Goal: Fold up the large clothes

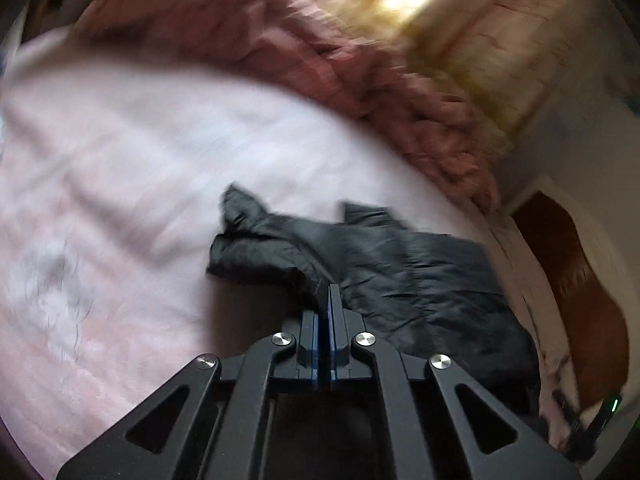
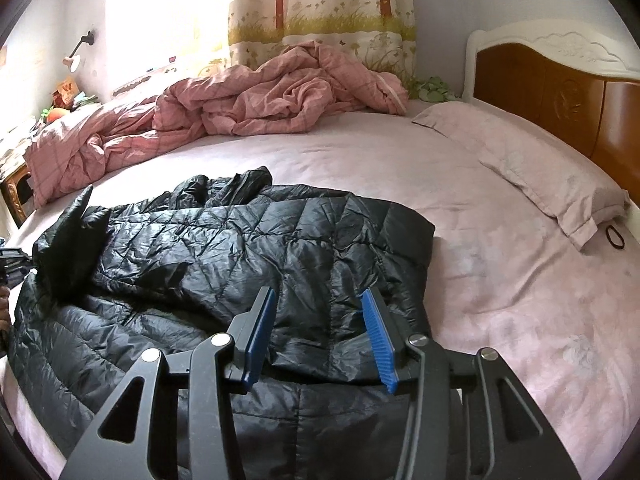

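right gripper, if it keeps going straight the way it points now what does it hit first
Most likely the black puffer jacket. The right gripper stands open with its fingers angled down over the quilted fabric, and nothing else lies in that line. Whether the tips already touch it cannot be told.

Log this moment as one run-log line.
task: fold jacket | left gripper: shut on jacket edge | right gripper: open over jacket | surface: bed
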`<state>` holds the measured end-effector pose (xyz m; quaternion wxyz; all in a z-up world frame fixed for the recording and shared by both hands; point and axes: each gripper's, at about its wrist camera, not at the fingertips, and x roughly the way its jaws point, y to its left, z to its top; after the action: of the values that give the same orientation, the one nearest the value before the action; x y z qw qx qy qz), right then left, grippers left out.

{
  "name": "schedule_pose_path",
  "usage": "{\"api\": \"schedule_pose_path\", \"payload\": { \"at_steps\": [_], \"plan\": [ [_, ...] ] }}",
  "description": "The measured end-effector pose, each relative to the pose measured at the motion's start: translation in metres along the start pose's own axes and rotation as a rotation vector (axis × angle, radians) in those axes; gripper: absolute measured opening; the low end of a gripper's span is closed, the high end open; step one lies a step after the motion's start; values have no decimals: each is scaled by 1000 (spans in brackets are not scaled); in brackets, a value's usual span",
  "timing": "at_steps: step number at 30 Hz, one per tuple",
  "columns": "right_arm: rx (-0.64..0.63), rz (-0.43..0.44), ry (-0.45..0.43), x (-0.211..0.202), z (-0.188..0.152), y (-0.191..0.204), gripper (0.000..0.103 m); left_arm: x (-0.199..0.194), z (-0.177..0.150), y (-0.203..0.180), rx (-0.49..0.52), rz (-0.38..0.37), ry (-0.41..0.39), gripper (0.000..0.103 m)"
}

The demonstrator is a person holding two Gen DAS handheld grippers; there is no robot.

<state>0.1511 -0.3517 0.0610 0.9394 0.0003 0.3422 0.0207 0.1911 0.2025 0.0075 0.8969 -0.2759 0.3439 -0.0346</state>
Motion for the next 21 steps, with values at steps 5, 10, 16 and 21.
{"api": "schedule_pose_path", "payload": {
  "at_steps": [5, 10, 16, 21],
  "plan": [
    [16, 5, -4, -1, 1, -2, 47, -28, -23, -74, 228, -151, -70, 2],
    [9, 18, -18, -6, 1, 4, 47, -32, -70, -144, 497, -174, -93, 2],
    [-9, 104, -82, -28, 4, 22, 47, -15, -124, -195, 642, -286, 9, 3],
    [-58, 147, -118, -42, 3, 41, 48, 1, -155, -218, 689, -313, 65, 3]
  ]
}}
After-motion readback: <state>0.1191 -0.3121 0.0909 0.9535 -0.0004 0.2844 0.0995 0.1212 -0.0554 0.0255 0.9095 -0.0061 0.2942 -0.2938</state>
